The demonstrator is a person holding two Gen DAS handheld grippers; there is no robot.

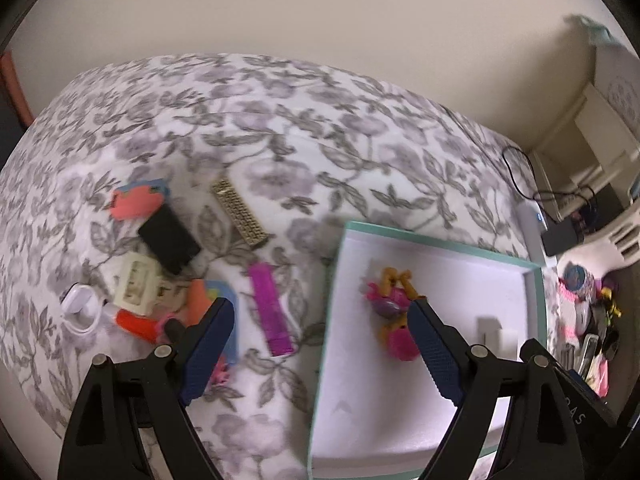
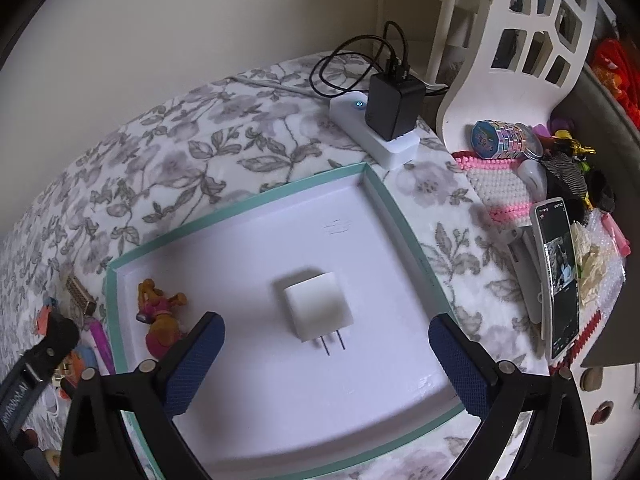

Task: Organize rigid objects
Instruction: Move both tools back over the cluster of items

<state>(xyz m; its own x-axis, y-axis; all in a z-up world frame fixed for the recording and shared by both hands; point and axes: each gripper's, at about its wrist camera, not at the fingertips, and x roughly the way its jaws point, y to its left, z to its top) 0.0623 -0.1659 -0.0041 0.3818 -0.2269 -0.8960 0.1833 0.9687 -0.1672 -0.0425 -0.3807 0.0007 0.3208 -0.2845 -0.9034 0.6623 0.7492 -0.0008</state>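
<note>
A shallow white tray with a teal rim point(image 2: 248, 204) lies on a flowered bedspread. In it are a white plug-in charger point(image 2: 316, 306) and a pink and orange toy figure point(image 2: 160, 320). My right gripper point(image 2: 326, 322) hangs open over the charger, its blue pads well clear on both sides. My left gripper point(image 1: 320, 308) is open and holds nothing. It straddles the tray's left rim point(image 1: 334, 280), with the toy figure point(image 1: 390, 312) beside its right finger. Left of the tray lie a magenta bar point(image 1: 272, 312), a beige studded bar point(image 1: 240, 210), a black block point(image 1: 168, 238) and other small items.
A white power strip with a black adapter point(image 2: 394, 108) and cables sits behind the tray. On the right are a phone on a stand point(image 2: 558, 276), a pink and white mat point(image 2: 500, 188) and cluttered toys. A white chair back point(image 2: 520, 40) stands behind them. A wall borders the bed.
</note>
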